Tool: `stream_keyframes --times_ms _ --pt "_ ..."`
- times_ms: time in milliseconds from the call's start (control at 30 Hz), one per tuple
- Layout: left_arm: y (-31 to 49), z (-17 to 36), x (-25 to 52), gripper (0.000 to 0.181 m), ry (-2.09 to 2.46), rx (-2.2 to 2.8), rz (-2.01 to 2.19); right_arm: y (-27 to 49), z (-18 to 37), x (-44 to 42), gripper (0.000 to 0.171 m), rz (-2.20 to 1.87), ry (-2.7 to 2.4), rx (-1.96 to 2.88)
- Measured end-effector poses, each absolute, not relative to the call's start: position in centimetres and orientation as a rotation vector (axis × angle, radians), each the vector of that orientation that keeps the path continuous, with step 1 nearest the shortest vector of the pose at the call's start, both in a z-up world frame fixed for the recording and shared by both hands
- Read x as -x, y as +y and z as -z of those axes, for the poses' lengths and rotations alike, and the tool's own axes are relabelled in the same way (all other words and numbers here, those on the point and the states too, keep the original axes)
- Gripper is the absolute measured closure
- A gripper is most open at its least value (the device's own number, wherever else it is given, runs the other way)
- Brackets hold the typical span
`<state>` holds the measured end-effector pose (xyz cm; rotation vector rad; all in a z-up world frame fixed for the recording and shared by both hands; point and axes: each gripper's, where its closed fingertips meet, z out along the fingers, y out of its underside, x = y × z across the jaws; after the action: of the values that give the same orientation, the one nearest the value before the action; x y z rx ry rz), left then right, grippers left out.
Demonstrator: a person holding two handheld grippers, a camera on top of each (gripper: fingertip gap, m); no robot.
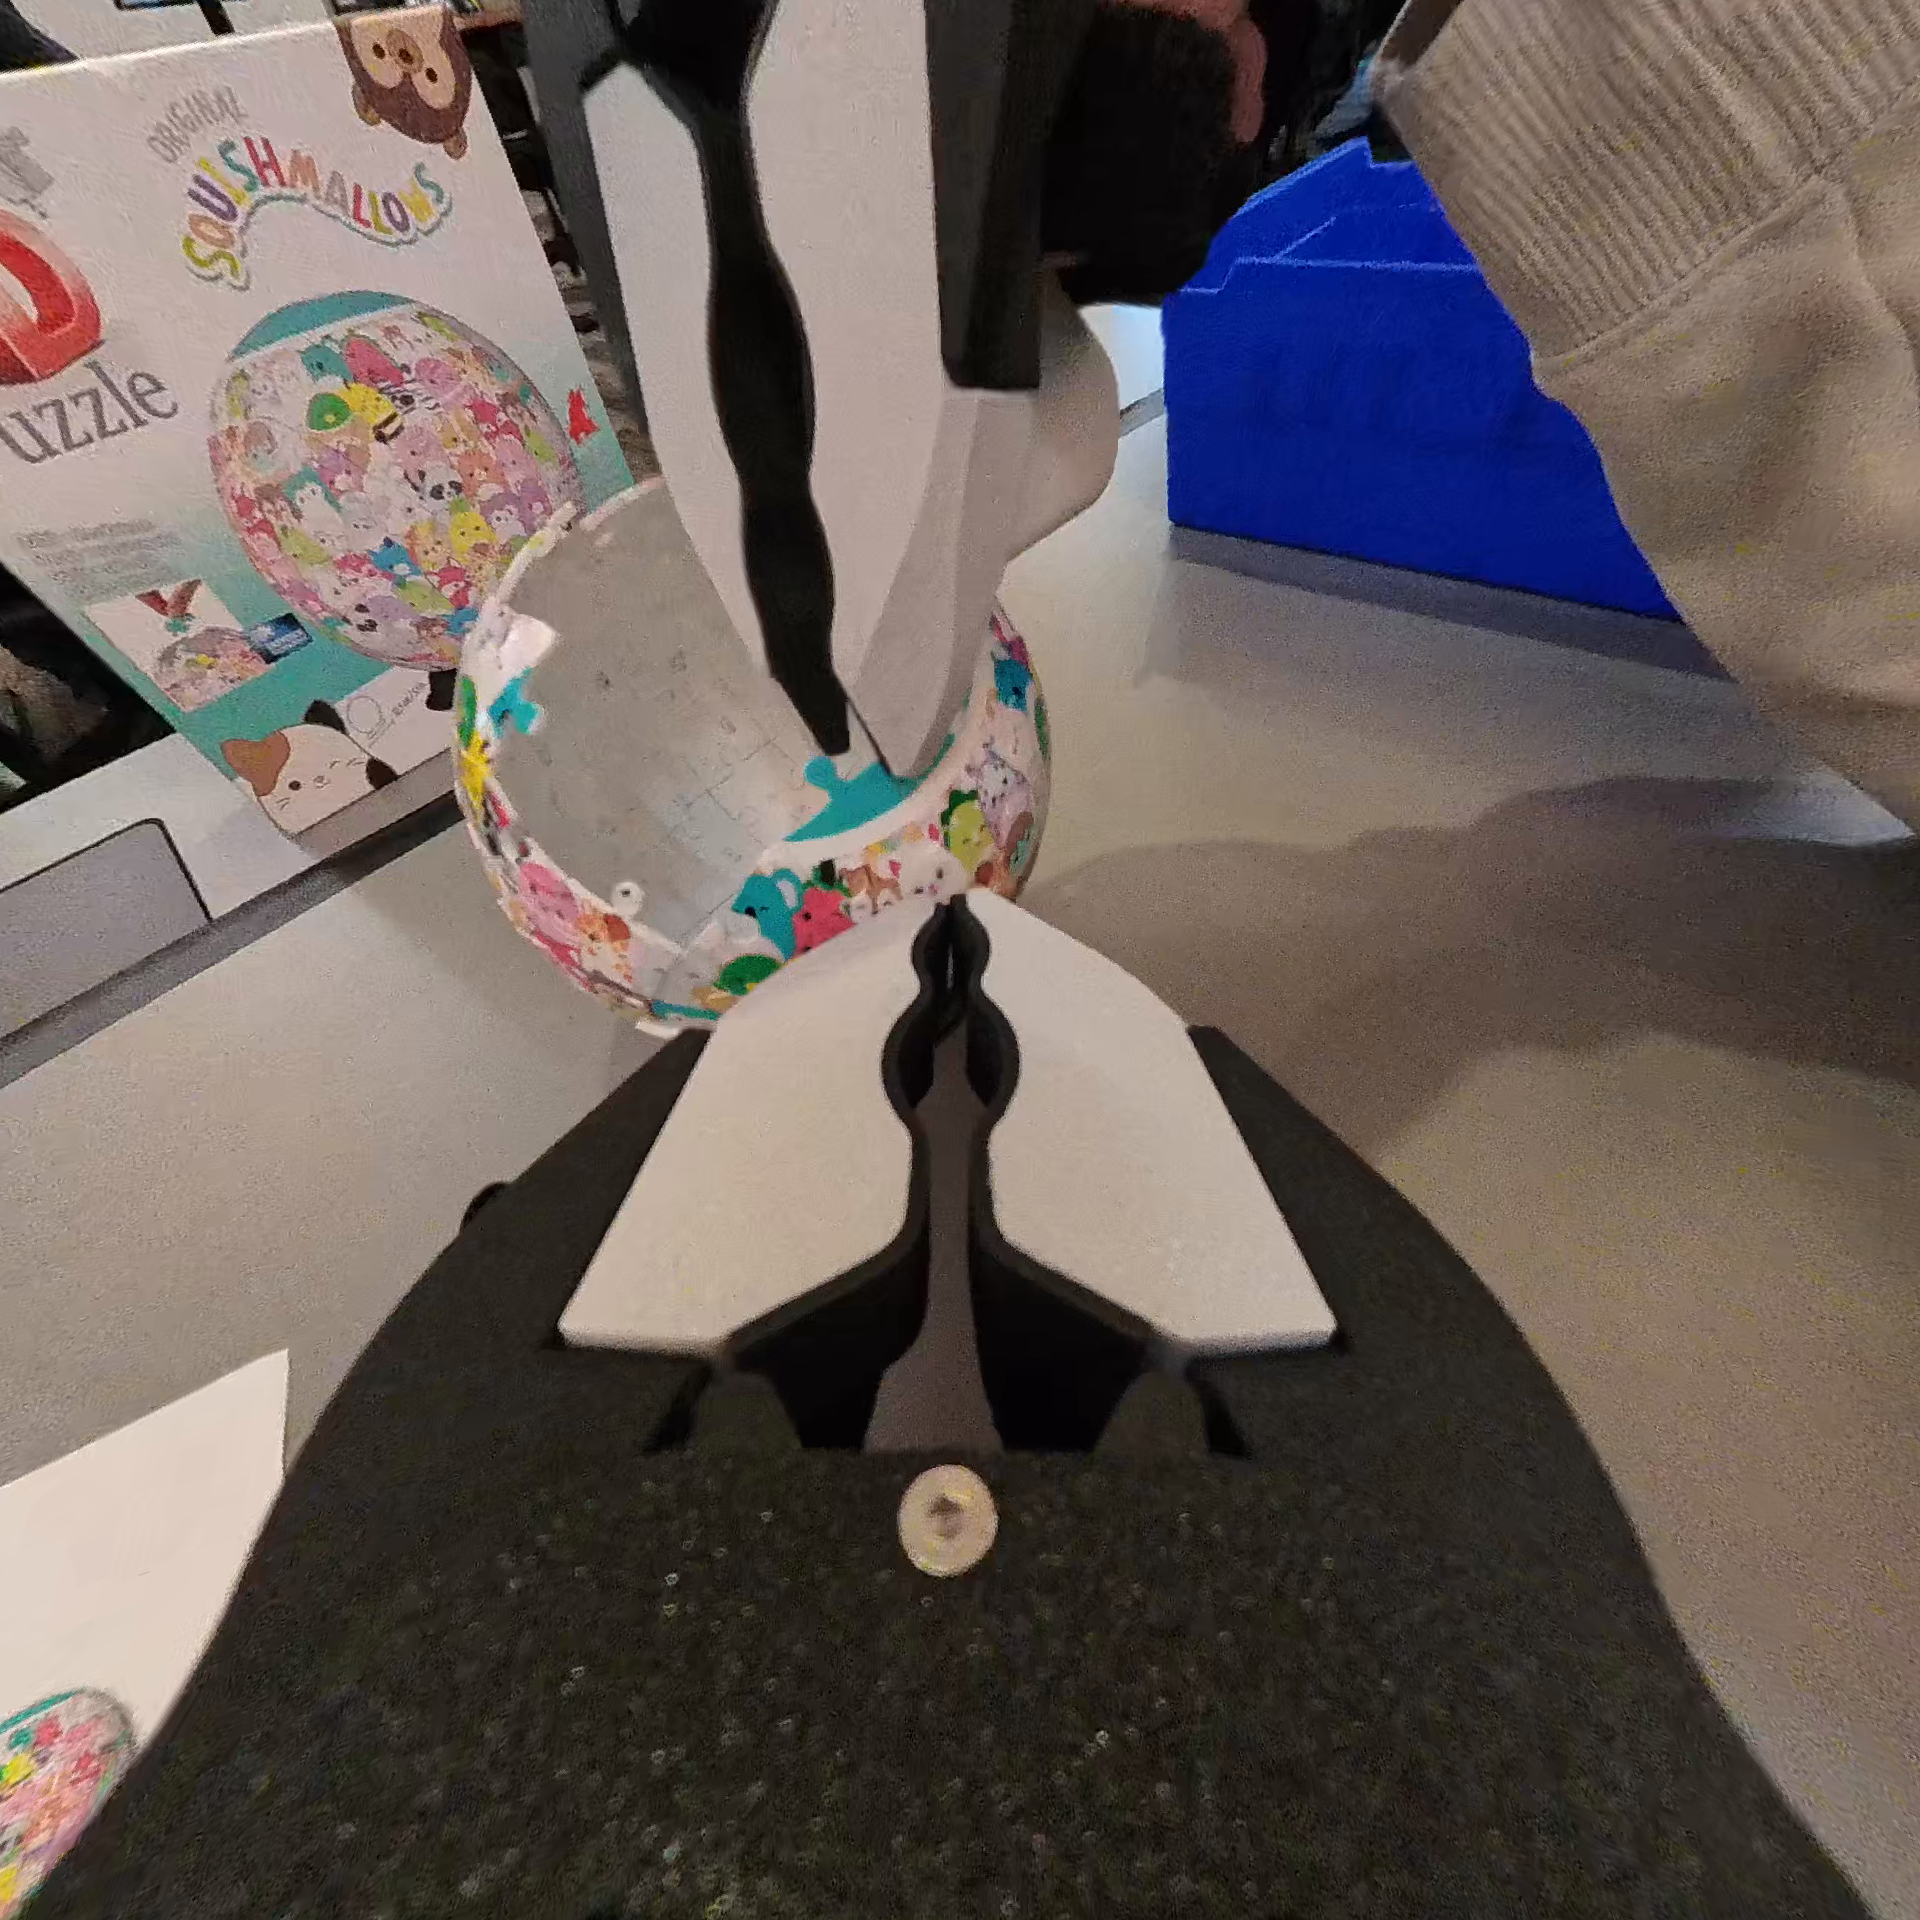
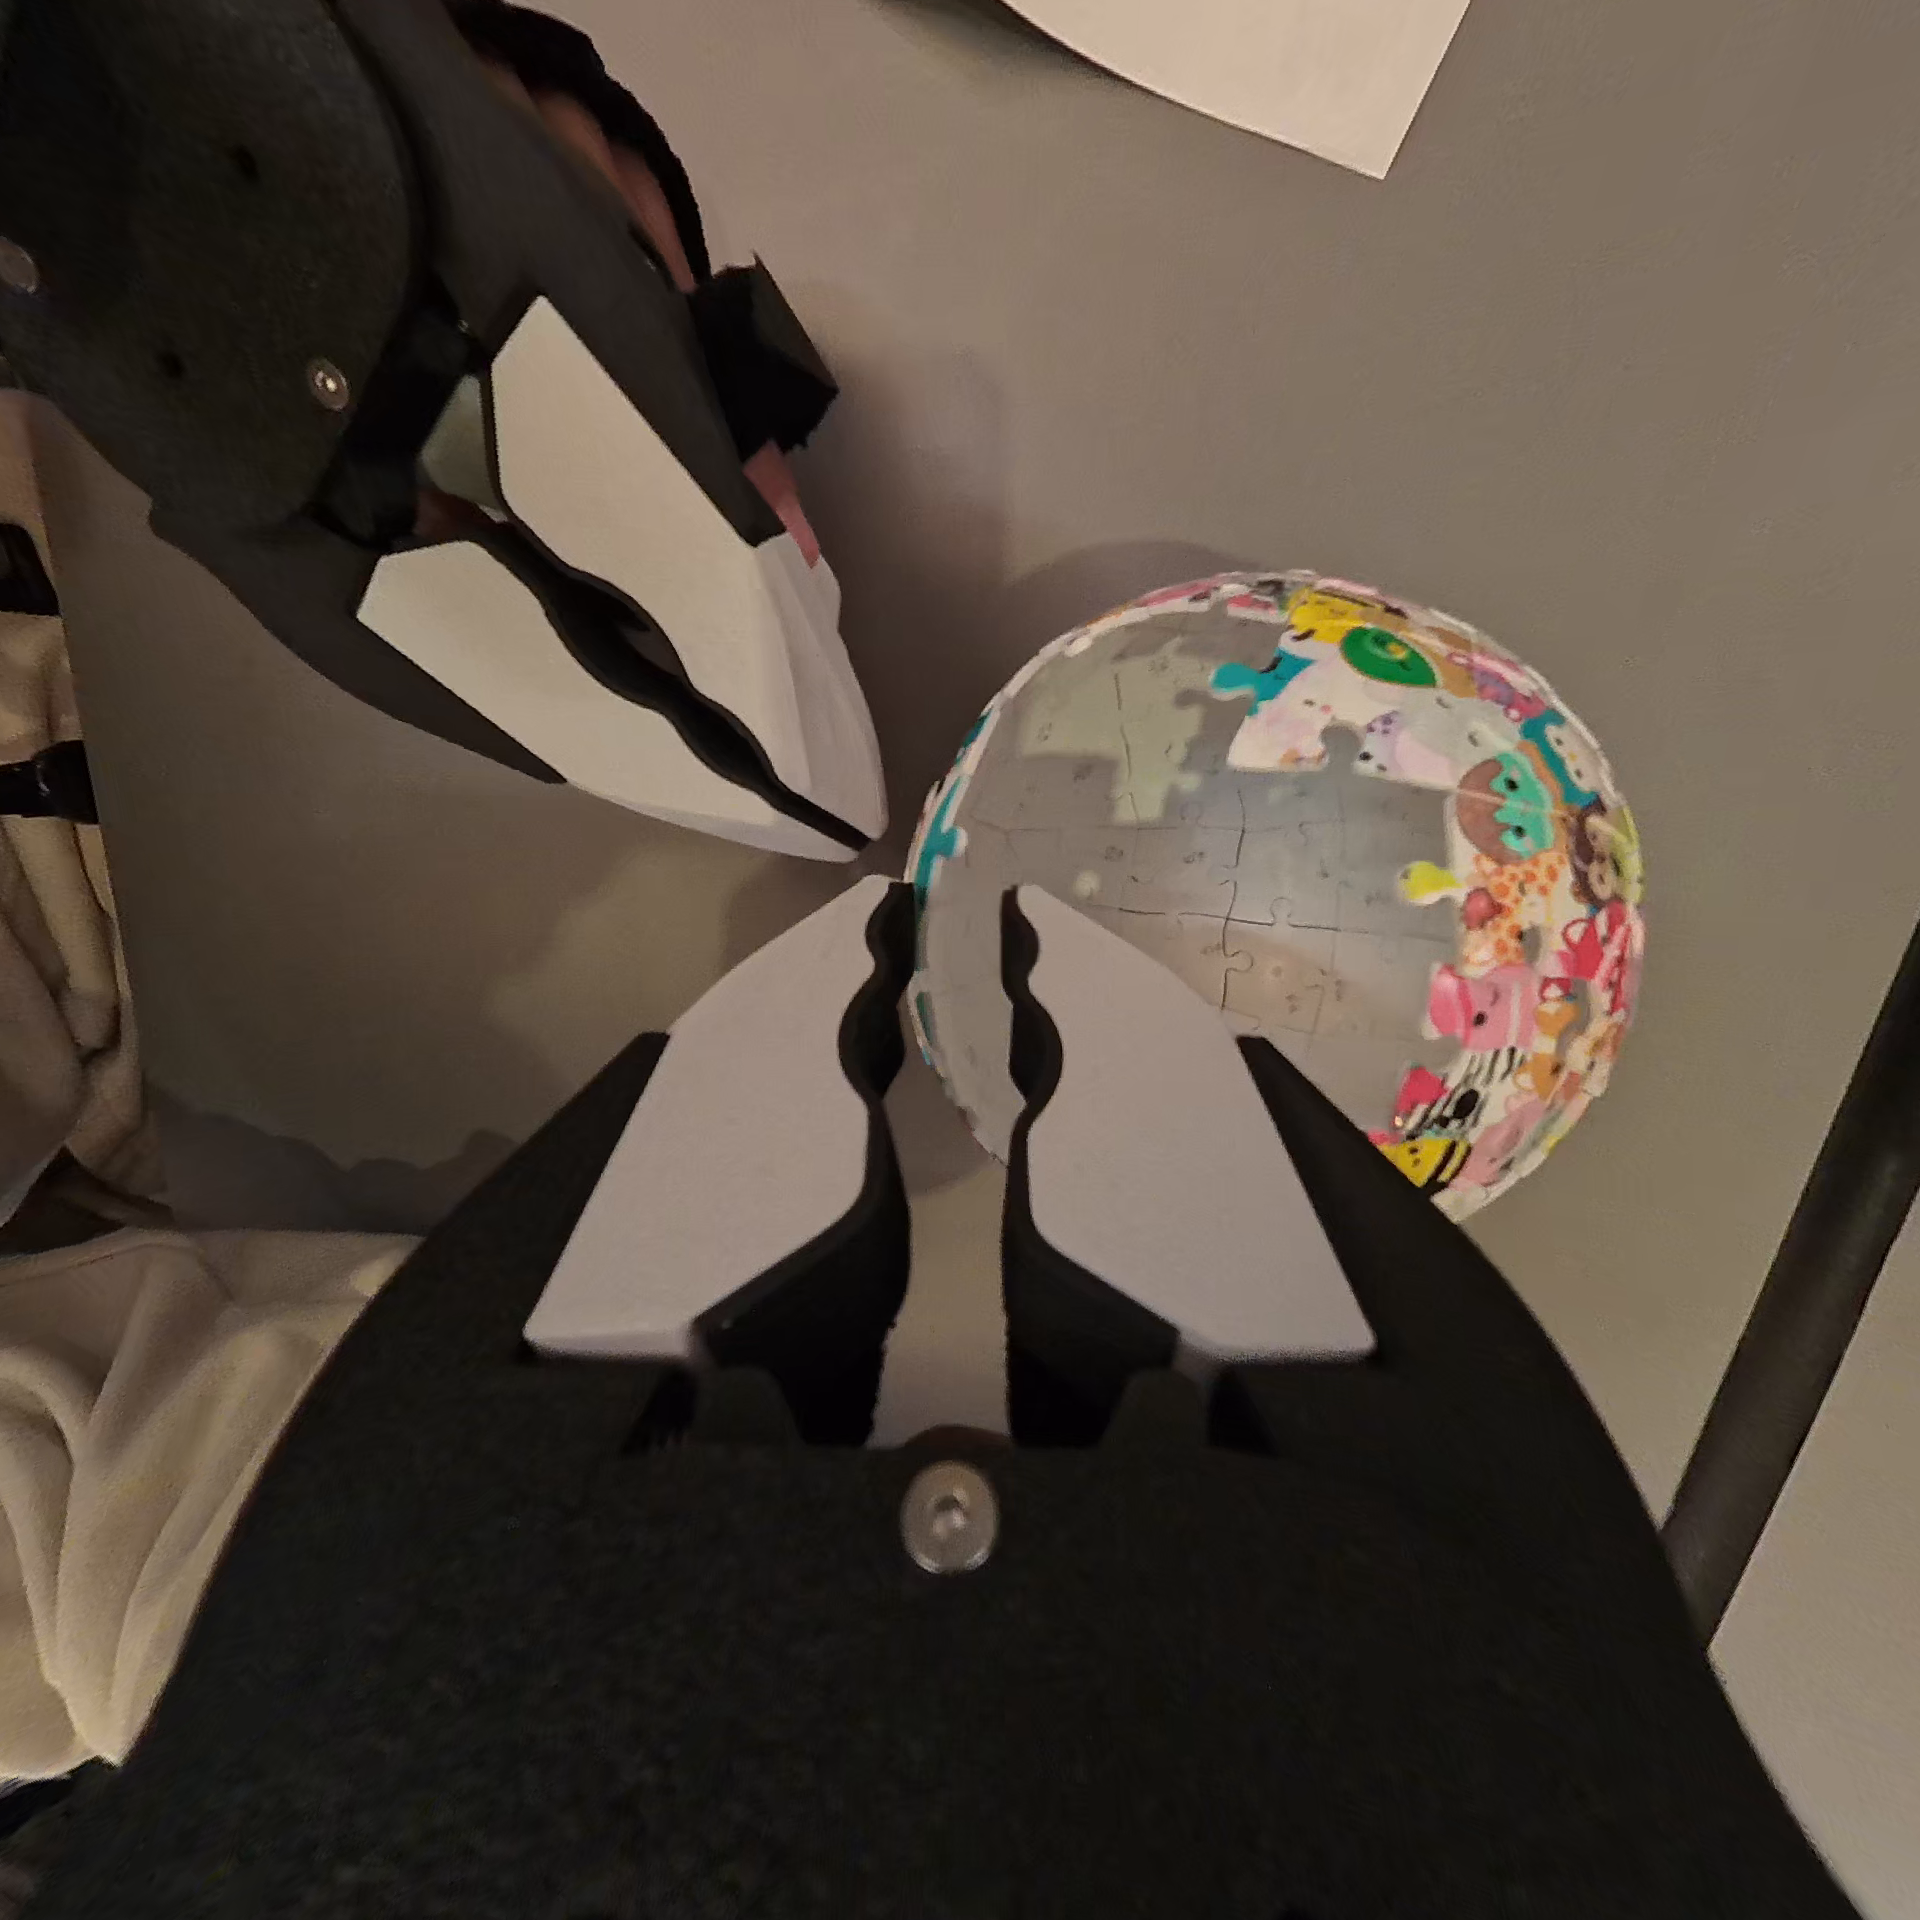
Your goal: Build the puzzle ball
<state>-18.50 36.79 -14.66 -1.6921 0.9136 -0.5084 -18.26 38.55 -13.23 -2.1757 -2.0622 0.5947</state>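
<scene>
The puzzle ball [image 1: 665, 727] is a half-built shell lying on the grey table, with colourful cartoon pieces outside and a grey inside. It also shows in the right wrist view [image 2: 1299, 883]. My right gripper [image 2: 954, 894] comes down from above in the left wrist view [image 1: 868, 753]. Its jaws are a narrow gap apart and straddle the shell's rim, one finger outside and one inside, beside a teal piece [image 1: 847, 790] on the rim. My left gripper [image 1: 951, 914] is shut and empty, its tip at the shell's outer wall, as the right wrist view [image 2: 868, 831] also shows.
The puzzle's box [image 1: 312, 416] stands at the back left. A blue bin [image 1: 1351, 416] is at the back right, and a beige sleeve [image 1: 1714, 364] is on the right. White paper [image 1: 135, 1507] and another colourful puzzle section [image 1: 52, 1787] lie near left. A dark bar [image 2: 1818, 1195] runs on the right. The grippers are tip to tip, or close to it.
</scene>
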Motion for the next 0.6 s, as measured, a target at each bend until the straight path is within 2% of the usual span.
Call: stream_keyframes --times_ms 267,433,600 --pt "36.8 13.3 19.0 0.181 0.888 1.657 0.485 38.4 12.9 18.4 0.152 -0.550 -2.072 2.150" --pt "37.4 14.5 19.0 0.181 0.882 1.707 0.511 38.6 12.6 18.6 0.151 -0.565 -2.051 2.144" --pt "37.1 14.0 19.3 0.181 0.879 1.678 0.493 38.6 10.5 18.0 0.149 -0.519 -1.917 2.069"
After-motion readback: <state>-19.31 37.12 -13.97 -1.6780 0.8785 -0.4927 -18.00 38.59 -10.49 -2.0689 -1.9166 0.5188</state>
